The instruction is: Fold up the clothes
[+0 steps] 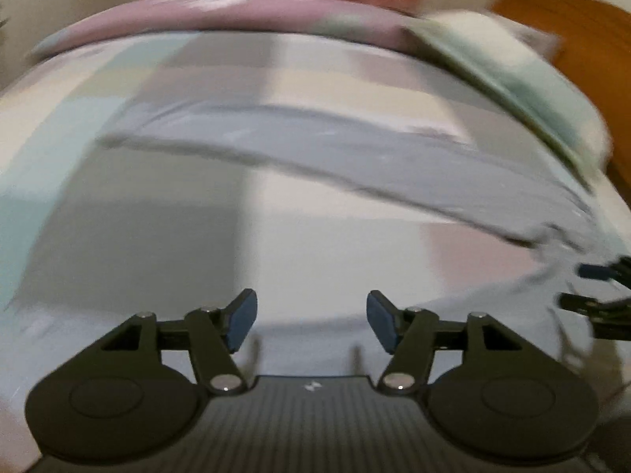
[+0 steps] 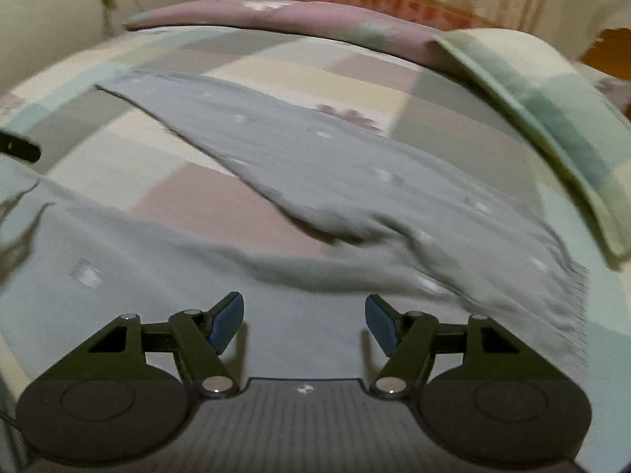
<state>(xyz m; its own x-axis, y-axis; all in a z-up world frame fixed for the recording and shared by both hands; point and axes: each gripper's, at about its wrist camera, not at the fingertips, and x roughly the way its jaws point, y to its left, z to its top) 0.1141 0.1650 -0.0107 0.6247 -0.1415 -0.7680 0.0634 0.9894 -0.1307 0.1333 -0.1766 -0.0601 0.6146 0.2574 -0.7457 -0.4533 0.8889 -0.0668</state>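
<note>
here we held both grippers, left [image 1: 311,321] and right [image 2: 303,321], agape and empty above the grey scarf [image 2: 315,165] on the bed [image 2: 244,67].

Both grippers looking identical: left gripper [image 1: 311,321] and right gripper [image 2: 303,321] showing black linkage arms w/ silver pivot screws, round black discs either side, ribbed dark grey body w/ a small white logo (too small to read). Blue pads [image 2: 224,325] sitting on the fingertips.
</note>
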